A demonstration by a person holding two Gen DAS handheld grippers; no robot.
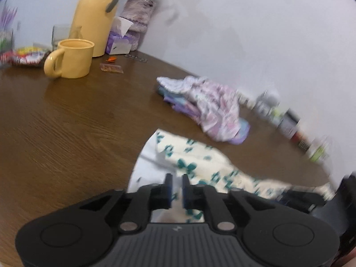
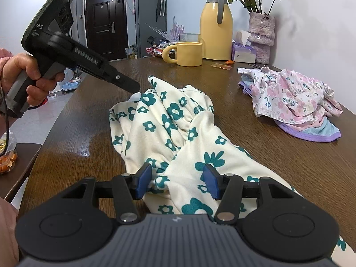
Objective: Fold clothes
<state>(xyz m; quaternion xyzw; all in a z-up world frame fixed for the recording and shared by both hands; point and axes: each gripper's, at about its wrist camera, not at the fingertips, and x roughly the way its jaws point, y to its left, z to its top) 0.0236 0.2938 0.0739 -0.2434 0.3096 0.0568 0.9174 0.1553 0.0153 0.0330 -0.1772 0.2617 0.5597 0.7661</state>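
A cream garment with teal flowers (image 2: 178, 131) lies bunched on the brown wooden table (image 2: 89, 115). My left gripper (image 1: 177, 190) is shut on an edge of this garment (image 1: 200, 162) and holds it raised; in the right wrist view its tip (image 2: 133, 87) meets the cloth's far corner. My right gripper (image 2: 176, 181) is open, its blue pads (image 2: 143, 181) standing either side of a fold at the near end of the garment.
A pile of pink floral and purple clothes (image 2: 291, 104) lies at the right by the wall. A yellow mug (image 2: 187, 53), yellow thermos (image 2: 215, 24), tissue box (image 2: 243, 52), vase (image 2: 261, 31) and snack packets stand at the far end. Small jars (image 1: 287, 120) line the wall.
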